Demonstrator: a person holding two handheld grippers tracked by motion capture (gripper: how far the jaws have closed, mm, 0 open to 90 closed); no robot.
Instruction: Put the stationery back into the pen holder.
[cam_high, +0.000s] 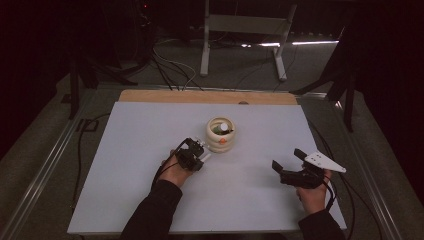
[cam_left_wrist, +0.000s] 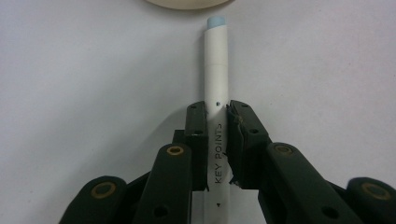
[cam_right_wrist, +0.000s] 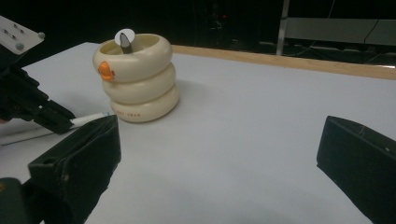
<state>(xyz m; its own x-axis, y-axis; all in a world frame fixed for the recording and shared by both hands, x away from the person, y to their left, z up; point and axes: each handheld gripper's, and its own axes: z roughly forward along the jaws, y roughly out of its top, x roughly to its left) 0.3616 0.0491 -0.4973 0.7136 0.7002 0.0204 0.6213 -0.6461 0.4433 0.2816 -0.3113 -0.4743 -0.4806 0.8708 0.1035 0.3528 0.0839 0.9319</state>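
A white pen (cam_left_wrist: 215, 70) with a pale blue end lies flat on the white table, printed "KEY POINTS". My left gripper (cam_left_wrist: 216, 112) is shut on its barrel, low over the table in the high view (cam_high: 200, 152), just left of a cream duck-shaped holder (cam_high: 221, 134). The holder (cam_right_wrist: 135, 77) is three stacked rings with an orange beak, and another pen (cam_right_wrist: 124, 37) stands inside it. The held pen's tip (cam_right_wrist: 91, 119) points at the holder's base. My right gripper (cam_high: 289, 159) hovers open at the table's right with nothing between its fingers (cam_right_wrist: 77, 154).
The white table top (cam_high: 150, 200) ends in a wooden strip (cam_high: 200, 96) at the far edge. Beyond it stand a grey metal frame (cam_high: 245, 30) and loose cables (cam_high: 170, 70) on the floor. Metal rails (cam_high: 45, 165) run along both sides.
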